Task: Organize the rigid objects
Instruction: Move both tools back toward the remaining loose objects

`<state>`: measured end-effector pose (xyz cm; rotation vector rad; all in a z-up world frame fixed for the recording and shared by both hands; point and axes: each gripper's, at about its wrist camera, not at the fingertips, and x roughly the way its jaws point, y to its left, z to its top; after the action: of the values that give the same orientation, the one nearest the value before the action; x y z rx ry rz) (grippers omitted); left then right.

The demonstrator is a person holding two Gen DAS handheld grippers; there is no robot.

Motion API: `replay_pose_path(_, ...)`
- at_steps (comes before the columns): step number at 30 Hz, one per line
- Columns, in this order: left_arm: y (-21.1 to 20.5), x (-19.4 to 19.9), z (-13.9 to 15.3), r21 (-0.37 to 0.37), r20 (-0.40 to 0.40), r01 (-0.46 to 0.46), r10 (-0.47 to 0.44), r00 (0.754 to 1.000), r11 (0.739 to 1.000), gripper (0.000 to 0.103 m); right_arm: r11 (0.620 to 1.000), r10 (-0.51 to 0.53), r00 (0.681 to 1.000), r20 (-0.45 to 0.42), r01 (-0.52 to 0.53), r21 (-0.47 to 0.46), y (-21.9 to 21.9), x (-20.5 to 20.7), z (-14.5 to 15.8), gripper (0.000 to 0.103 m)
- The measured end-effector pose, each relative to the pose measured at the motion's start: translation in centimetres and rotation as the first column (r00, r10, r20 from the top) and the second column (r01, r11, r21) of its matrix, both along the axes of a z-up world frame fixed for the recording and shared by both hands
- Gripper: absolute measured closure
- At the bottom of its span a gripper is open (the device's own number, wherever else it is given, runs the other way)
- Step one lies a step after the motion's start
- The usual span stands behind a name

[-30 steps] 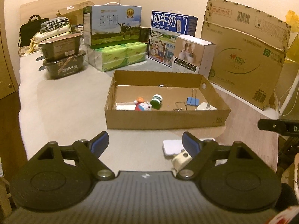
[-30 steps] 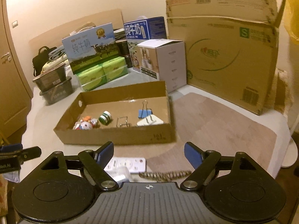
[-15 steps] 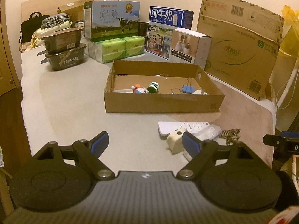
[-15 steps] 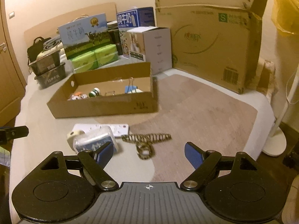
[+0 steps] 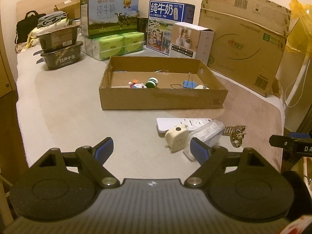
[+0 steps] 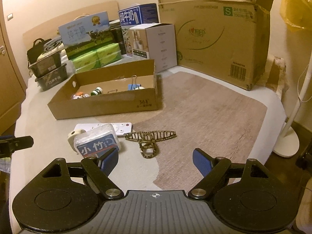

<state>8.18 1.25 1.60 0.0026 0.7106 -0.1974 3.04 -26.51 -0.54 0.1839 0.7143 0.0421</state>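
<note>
A shallow cardboard tray [image 5: 161, 101] [image 6: 105, 107] holds small toys [image 5: 136, 84], a green-white bottle [image 5: 152, 82] and a blue binder clip [image 5: 188, 83]. In front of it lie a white remote [image 5: 183, 122] [image 6: 120, 126], a cream gadget [image 5: 176, 138] [image 6: 75, 134], a clear packet with a blue label [image 6: 97, 143] [image 5: 208, 133] and a striped hair claw [image 6: 150, 138] [image 5: 235, 134]. My left gripper [image 5: 151, 152] is open and empty, short of the cream gadget. My right gripper [image 6: 156, 160] is open and empty, just behind the hair claw.
Milk cartons [image 5: 111, 17], green tissue packs [image 5: 117, 44], dark food tubs [image 5: 60, 58], a white box [image 5: 189, 41] and a large cardboard box [image 5: 241, 44] line the back. A white lamp stand [image 6: 288, 134] rises beyond the right edge.
Both grippers have pulled back from the tray. The remote, gadget, packet and hair claw have come fully into view in front of them. Both stay open.
</note>
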Motion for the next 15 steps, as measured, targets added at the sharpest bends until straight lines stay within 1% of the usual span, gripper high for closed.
replay_pose_path(6, -0.2, 0.3, -0.4, 0.012, -0.005, 0.013, -0.013, 1.0, 1.0, 0.019, 0.999, 0.034, 0.999, 0.009, -0.034, -0.001, 0.5, 0.3, -0.2, 0.02)
replay_pose_path(15, 0.1, 1.3, -1.6, 0.029, -0.025, 0.02, -0.019, 1.0, 0.999, 0.019, 0.992, 0.129, 0.992, 0.004, -0.129, 0.005, 2.4, 1.3, -1.4, 0.02)
